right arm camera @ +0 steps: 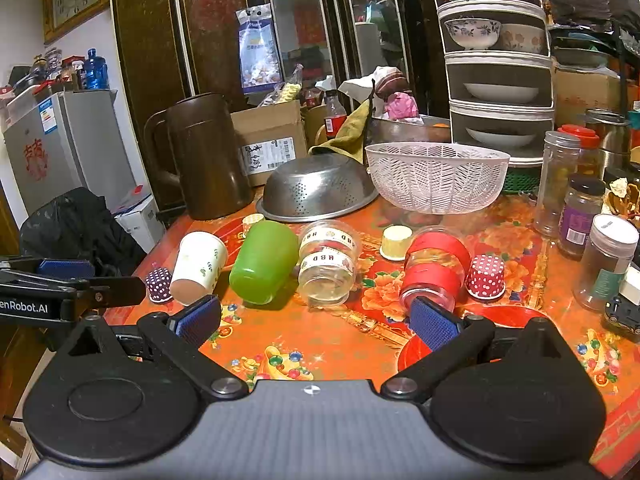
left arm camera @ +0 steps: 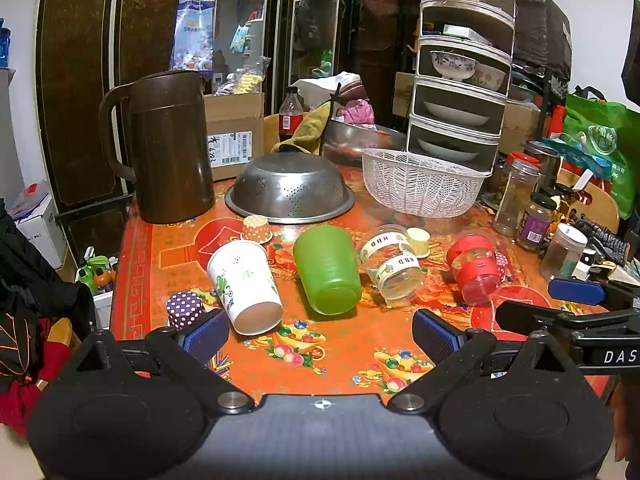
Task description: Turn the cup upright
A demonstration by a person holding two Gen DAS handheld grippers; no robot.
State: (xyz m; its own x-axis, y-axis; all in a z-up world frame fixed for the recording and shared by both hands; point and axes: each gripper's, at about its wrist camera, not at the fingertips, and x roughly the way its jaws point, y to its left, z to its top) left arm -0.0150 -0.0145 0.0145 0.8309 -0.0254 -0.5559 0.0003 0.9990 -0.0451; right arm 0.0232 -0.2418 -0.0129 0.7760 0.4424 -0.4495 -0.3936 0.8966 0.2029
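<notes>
Several cups lie on their sides on the red patterned table [left arm camera: 340,344]: a white paper cup [left arm camera: 245,286], a green plastic cup [left arm camera: 326,270], a clear cup with HBD bands [left arm camera: 392,266] and a clear cup with red bands [left arm camera: 474,268]. They show again in the right wrist view: white [right arm camera: 198,266], green [right arm camera: 262,262], HBD [right arm camera: 328,264], red-banded [right arm camera: 434,270]. My left gripper [left arm camera: 320,332] is open and empty, just in front of the white and green cups. My right gripper [right arm camera: 316,320] is open and empty, in front of the HBD and red-banded cups.
Small dotted paper cups stand upside down: purple [left arm camera: 185,309], orange [left arm camera: 256,229], red [right arm camera: 486,276], cream [right arm camera: 396,242]. Behind are a brown jug [left arm camera: 168,148], an upturned steel colander [left arm camera: 290,188], a white basket [left arm camera: 420,184] and jars [right arm camera: 580,216] at the right.
</notes>
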